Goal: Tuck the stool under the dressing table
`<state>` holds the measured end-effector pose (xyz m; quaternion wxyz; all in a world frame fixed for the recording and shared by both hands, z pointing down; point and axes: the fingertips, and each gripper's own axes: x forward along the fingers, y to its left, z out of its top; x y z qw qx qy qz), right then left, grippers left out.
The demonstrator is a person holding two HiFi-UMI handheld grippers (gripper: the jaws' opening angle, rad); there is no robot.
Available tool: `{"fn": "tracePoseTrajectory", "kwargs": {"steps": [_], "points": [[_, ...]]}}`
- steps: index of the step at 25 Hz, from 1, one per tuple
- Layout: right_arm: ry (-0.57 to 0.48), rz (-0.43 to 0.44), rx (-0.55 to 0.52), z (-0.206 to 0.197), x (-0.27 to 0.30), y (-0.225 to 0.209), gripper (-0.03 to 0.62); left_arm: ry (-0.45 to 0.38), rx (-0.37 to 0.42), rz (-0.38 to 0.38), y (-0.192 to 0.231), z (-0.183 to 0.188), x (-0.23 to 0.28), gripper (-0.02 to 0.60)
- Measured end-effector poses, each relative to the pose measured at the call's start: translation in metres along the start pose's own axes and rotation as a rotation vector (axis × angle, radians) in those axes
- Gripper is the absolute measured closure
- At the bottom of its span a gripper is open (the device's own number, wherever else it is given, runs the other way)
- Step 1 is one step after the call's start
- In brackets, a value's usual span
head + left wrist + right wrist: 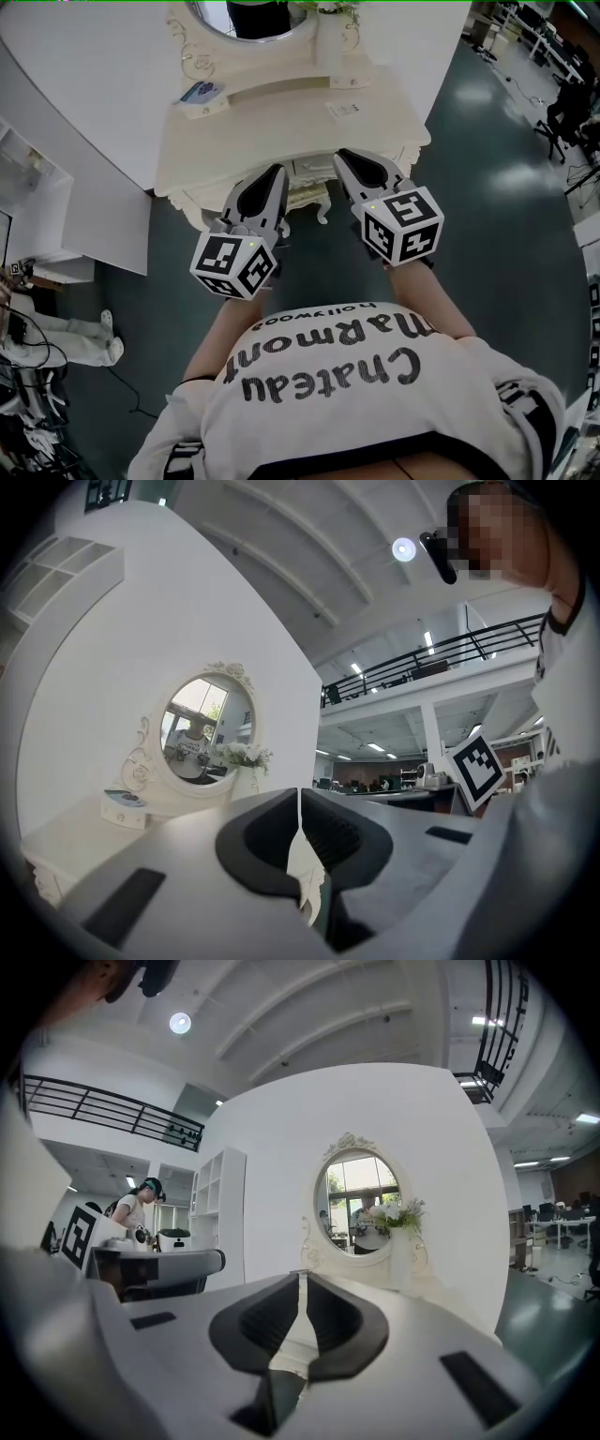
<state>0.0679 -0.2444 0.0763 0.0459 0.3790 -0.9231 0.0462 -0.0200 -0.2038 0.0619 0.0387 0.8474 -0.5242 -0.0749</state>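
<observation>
Claws level, closed; left claw [277,173], right claw [343,157] facing dressing table [281,122].

The dressing table [272,131] is finished in smooth cream paint (carved trim); a glossy sheen is shown by the floor [497,197].

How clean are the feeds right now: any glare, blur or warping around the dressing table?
Head view: sharp, evenly lit; fisheye bends the dressing table; glare patches on the floor. Left gripper view: black corners, ceiling lamp flares, mirror clear. Right gripper view: same black corners, white wall bowed, no blur.
</observation>
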Motion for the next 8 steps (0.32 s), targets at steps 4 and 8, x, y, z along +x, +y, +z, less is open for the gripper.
{"fn": "tracePoseTrajectory", "kwargs": {"steps": [4,8], "points": [[0.007,0.001,-0.004,-0.0028,0.0000,0.0020,0.551,-0.003,-0.004,0.001,0.0011,-0.0014,-0.0025,0.552],[0.011,0.003,-0.006,-0.0032,0.0008,0.0048,0.551,-0.004,-0.008,0.004,0.0039,-0.0013,-0.0043,0.552]]}}
